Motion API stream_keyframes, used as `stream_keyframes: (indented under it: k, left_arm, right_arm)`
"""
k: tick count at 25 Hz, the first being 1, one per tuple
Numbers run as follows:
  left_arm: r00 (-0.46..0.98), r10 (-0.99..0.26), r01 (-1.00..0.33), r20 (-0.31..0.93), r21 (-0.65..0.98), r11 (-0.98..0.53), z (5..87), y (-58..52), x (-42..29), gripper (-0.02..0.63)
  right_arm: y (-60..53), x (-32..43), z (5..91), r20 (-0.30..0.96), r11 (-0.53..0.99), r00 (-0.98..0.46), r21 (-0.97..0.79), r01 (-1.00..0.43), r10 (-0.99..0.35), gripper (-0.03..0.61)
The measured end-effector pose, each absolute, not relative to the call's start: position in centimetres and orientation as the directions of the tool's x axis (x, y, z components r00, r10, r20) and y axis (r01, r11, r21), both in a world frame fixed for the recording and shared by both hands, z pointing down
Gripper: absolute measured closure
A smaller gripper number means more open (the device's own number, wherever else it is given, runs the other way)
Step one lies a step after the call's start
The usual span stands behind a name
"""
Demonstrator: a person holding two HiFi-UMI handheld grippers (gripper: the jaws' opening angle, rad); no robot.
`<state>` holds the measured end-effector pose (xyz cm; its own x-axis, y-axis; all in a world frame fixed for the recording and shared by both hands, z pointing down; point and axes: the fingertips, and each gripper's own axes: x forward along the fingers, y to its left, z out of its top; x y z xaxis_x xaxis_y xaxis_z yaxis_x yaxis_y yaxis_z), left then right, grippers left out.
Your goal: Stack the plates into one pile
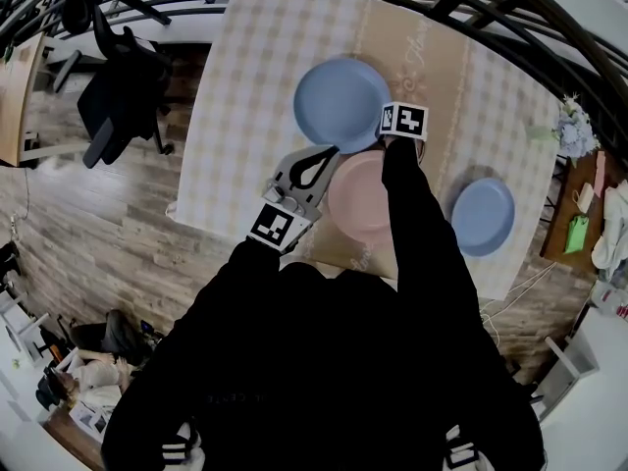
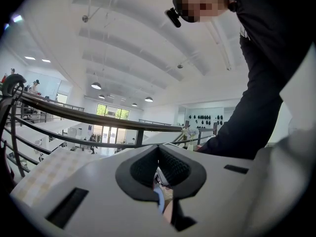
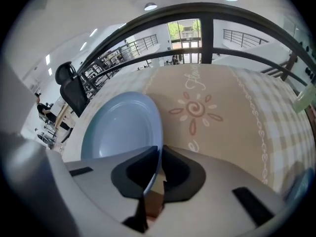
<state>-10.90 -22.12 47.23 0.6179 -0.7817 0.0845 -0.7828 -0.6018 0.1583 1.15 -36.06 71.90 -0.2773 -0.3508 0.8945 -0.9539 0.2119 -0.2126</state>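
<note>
A large blue plate (image 1: 339, 101) lies on the checked tablecloth (image 1: 245, 47), and its near rim overlaps a pink plate (image 1: 355, 199). A smaller blue plate (image 1: 483, 216) sits apart at the right. My right gripper (image 1: 381, 141) is at the large plate's near right rim. In the right gripper view, that gripper (image 3: 159, 163) is shut on the rim of the large blue plate (image 3: 121, 130), which tilts up to the left. My left gripper (image 1: 332, 155) hovers beside the pink plate's left edge. It points upward, and its jaws (image 2: 159, 174) are together with nothing held.
A curved dark railing (image 1: 510, 13) runs round the table's far side. The table's near edge (image 1: 235, 234) lies just before my body, with wooden floor (image 1: 118, 224) to the left. A black office chair (image 1: 123, 91) stands at the far left. A side table (image 1: 579, 214) with small items stands right.
</note>
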Motion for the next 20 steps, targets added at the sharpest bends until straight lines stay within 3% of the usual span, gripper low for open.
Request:
stream_keyframes:
  k: [20]
  left_arm:
    - [0.628, -0.775, -0.777, 0.067, 0.119, -0.619, 45.9, -19.3, -10.8, 0.595]
  right_arm:
    - [-34.7, 0.7, 67.7, 0.793, 0.031, -0.417, -0.451, -0.892, -0.444, 0.560]
